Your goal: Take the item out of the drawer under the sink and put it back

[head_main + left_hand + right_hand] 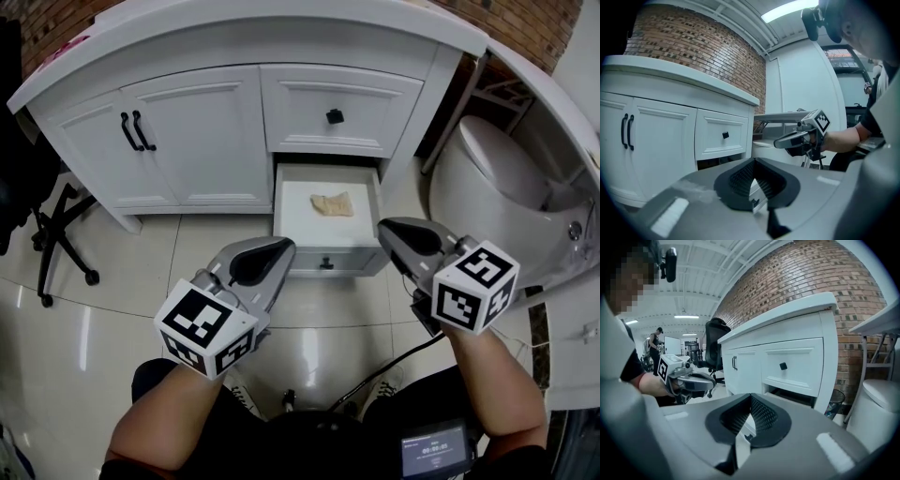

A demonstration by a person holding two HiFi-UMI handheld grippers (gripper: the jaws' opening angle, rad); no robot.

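step in hand, as judged: reaching into the open drawer under the sink for the item; nothing is being lifted yet.

left gripper and right gripper are hovering short of the drawer front, one off each side of it. both sets of jaws are sitting together, pads meeting, with nothing between them in either gripper view.

the item is lying on the drawer floor, ahead of and between the two sets of jaws, apart from both.

doing it well: one gripper is likely being enough. spreading the jaws before descending, coming in over the drawer front, straddling a raised fold, closing gently. staying clear of the upper drawer beyond the jaws.

item: showing beige, crumpled, lying low; cloth or paper, cannot tell which. probably light and limp, so pinching a ridge is looking safer than scooping.
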